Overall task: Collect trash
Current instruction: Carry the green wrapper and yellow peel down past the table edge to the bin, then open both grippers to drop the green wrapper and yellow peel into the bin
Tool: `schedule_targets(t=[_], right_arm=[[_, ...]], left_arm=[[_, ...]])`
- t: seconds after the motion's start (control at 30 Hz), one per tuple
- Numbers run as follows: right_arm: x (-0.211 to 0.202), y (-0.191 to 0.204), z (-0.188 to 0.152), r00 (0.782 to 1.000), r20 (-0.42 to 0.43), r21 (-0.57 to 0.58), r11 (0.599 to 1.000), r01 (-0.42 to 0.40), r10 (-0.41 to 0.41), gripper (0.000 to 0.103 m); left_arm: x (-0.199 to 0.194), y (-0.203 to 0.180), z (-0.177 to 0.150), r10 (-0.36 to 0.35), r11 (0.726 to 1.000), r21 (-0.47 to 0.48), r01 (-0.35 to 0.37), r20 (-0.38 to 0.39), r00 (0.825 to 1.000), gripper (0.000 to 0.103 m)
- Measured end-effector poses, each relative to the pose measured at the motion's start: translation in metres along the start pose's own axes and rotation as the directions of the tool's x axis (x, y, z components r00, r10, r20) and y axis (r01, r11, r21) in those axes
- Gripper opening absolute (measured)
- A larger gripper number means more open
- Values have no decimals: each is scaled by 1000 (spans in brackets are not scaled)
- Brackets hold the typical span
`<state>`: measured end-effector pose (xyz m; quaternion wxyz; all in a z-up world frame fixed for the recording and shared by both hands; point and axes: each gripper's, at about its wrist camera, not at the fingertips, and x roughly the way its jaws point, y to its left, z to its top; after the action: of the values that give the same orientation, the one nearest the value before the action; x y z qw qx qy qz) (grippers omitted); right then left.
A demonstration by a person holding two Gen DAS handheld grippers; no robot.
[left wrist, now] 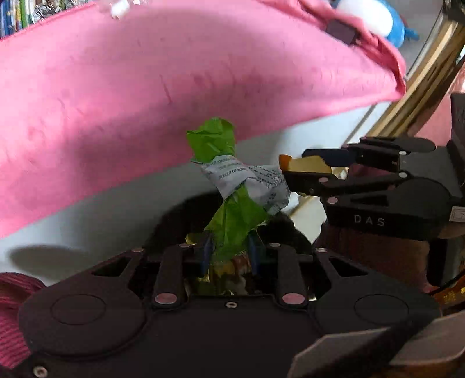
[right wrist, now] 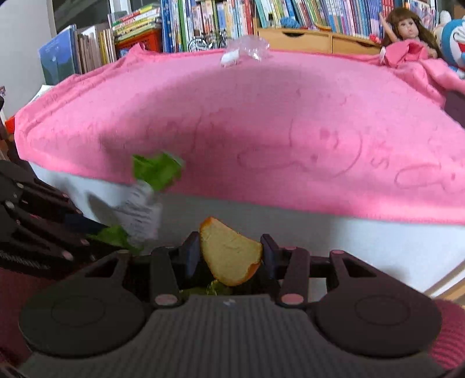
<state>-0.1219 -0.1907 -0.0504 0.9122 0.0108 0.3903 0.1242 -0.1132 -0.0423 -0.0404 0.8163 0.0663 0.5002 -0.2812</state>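
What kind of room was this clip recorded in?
Most likely a child's bedroom or playroom at home. A bed-like surface under a pink blanket fills the view, packed shelves of children's books line the back wall, and a doll sits at the far corner.

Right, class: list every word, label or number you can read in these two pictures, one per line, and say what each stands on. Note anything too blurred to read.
"PRODUCT OF KORE...", cut off by a fold: on the white printed part of the crumpled green plastic wrapper.
"DAS": on the black body of the right gripper.
Other fine print on the wrapper: too small to read.
Spines of the colourful books on the shelf: too blurred to read.
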Motion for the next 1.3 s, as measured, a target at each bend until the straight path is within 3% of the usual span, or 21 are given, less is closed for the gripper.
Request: schedule_targets(t=[0.53,1.07,1.3], right_arm=[[24,7,-26,994,-111,13,1000,12,-11,50],[33,14,-26,991,-134,4,1000,9,-8,58],[32,12,-26,991,-133,12,1000,5,-4,67]], left_arm=[[53,0,-16,34,999,2,-34,-175,984,24],[56,-7,-14,57,998,8,-56,-189,980,25],[53,-4,-14,60,998,0,-61,-184,981,35]])
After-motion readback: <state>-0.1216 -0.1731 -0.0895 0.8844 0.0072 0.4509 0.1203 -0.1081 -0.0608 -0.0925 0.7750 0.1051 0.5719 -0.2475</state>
